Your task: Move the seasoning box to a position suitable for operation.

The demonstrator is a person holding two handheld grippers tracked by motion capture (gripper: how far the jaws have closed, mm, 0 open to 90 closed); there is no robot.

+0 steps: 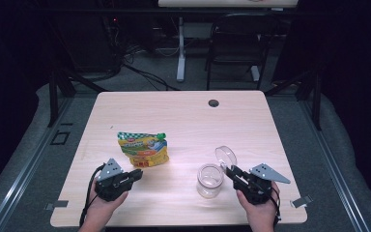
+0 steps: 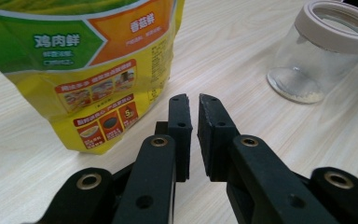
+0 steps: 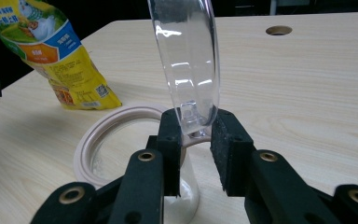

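A yellow and green food pouch [image 1: 142, 149] lies on the wooden table [image 1: 183, 116], left of centre. My left gripper [image 1: 137, 174] sits just in front of the pouch's bottom edge, its jaws almost touching with nothing between them. In the left gripper view the gripper [image 2: 195, 100] points past the pouch [image 2: 93, 60] toward the glass jar [image 2: 321, 56]. The jar [image 1: 209, 180] stands open near the front right with some white powder at its bottom. My right gripper [image 1: 232, 170] is shut on the clear round lid [image 1: 226, 156], held upright over the jar's rim [image 3: 102, 135]. The lid [image 3: 186, 60] rises from that gripper [image 3: 198, 121].
A round cable hole [image 1: 213, 103] sits near the table's far edge. Beyond the table stand a black chair [image 1: 236, 43] and a white desk leg [image 1: 180, 48]. The person's hands come in at the front edge.
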